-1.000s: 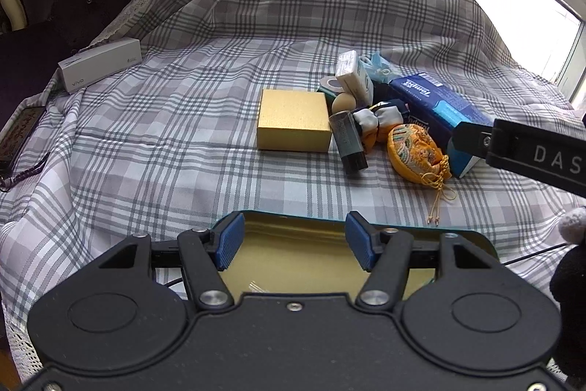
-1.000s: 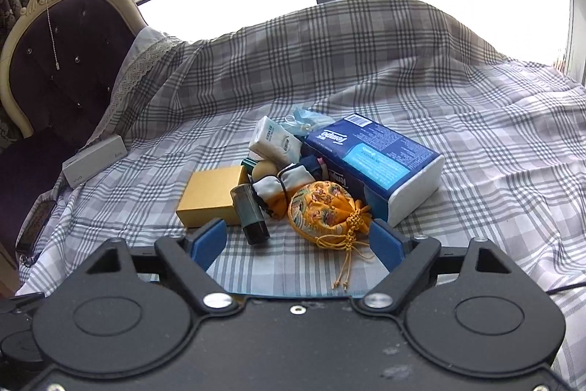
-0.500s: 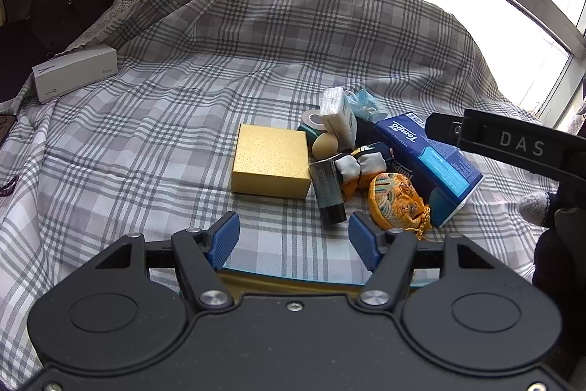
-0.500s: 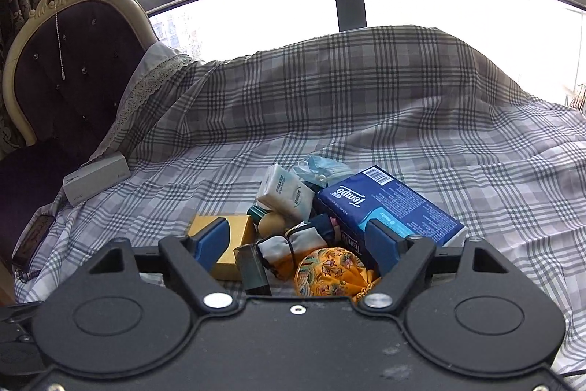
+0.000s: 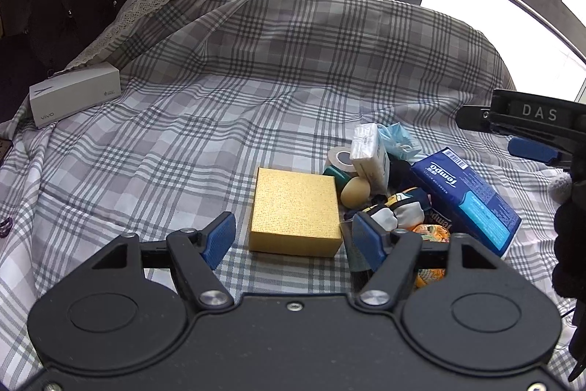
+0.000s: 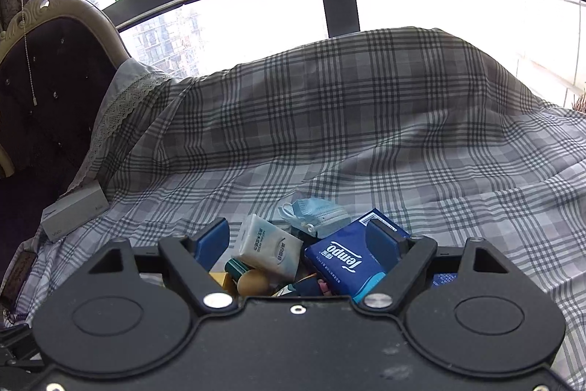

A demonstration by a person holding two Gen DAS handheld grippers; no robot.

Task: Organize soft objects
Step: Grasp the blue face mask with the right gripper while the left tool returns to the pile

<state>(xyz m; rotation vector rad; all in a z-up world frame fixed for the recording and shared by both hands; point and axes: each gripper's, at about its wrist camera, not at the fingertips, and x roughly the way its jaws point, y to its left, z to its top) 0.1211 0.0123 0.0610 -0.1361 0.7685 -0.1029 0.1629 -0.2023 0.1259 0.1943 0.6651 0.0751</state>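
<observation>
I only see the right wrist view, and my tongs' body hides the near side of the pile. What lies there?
Observer: A gold box, flat on the plaid sheet, left of the pile.
Operator: Anything soft hidden there too?
Observer: An orange embroidered pouch, beside the blue Tempo tissue pack.
Operator: And behind the egg-shaped thing?
Observer: A tape roll sits just behind the egg-shaped thing, against the white tissue pack.
</observation>
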